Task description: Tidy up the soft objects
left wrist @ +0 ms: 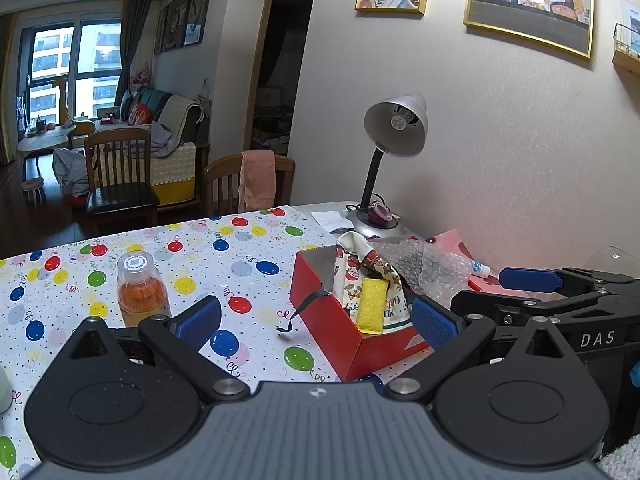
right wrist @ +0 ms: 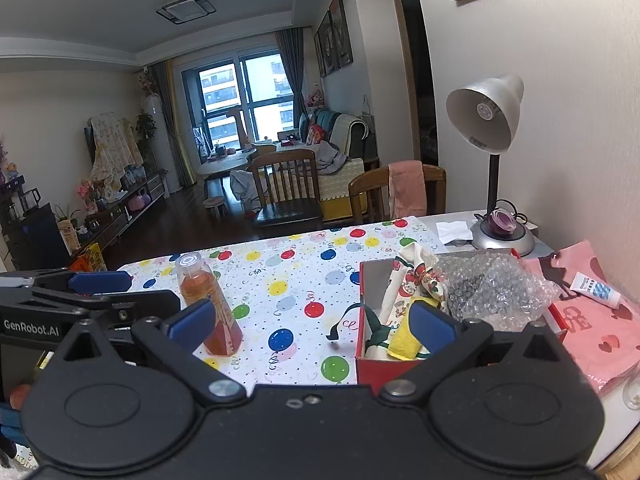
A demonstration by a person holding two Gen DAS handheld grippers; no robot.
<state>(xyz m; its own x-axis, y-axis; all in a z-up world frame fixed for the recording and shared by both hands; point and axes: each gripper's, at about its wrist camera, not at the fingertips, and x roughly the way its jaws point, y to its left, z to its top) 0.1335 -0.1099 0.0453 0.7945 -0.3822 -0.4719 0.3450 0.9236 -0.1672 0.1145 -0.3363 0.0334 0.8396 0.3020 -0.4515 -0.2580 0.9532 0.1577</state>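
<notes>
From the left wrist camera, the left claw [left wrist: 316,320] stands wide open, its two blue pads far apart with nothing between them and touching nothing. It hangs above a tabletop [left wrist: 160,264] covered in a balloon-print cloth. Ahead of its right pad sits a red box [left wrist: 344,340], open at the top. Inside the box a printed cloth [left wrist: 360,276] stands bunched up, with a yellow sponge [left wrist: 372,306] leaning against its front. A crumpled sheet of bubble wrap [left wrist: 424,264] lies over the far right corner of the box. A dark ribbon [left wrist: 304,308] trails from the box's left wall onto the tabletop. A bottle of orange drink [left wrist: 140,288] stands upright just beyond the left pad. A silver desk lamp [left wrist: 394,128] stands against the wall behind the box. The right claw [left wrist: 528,280] enters from the right edge; only one of its blue pads shows clearly here.

From the right wrist camera, the right claw [right wrist: 312,322] is likewise spread wide and empty. The red box [right wrist: 370,368] lies in front of its right pad, holding the printed cloth [right wrist: 404,288] and yellow sponge [right wrist: 406,340], with bubble wrap [right wrist: 492,284] over its right side. The bottle [right wrist: 212,308] stands behind the left pad. A pink bag [right wrist: 592,324] lies right of the box, a small white tube [right wrist: 596,289] on it. The left claw [right wrist: 100,282] shows at the left edge.
</notes>
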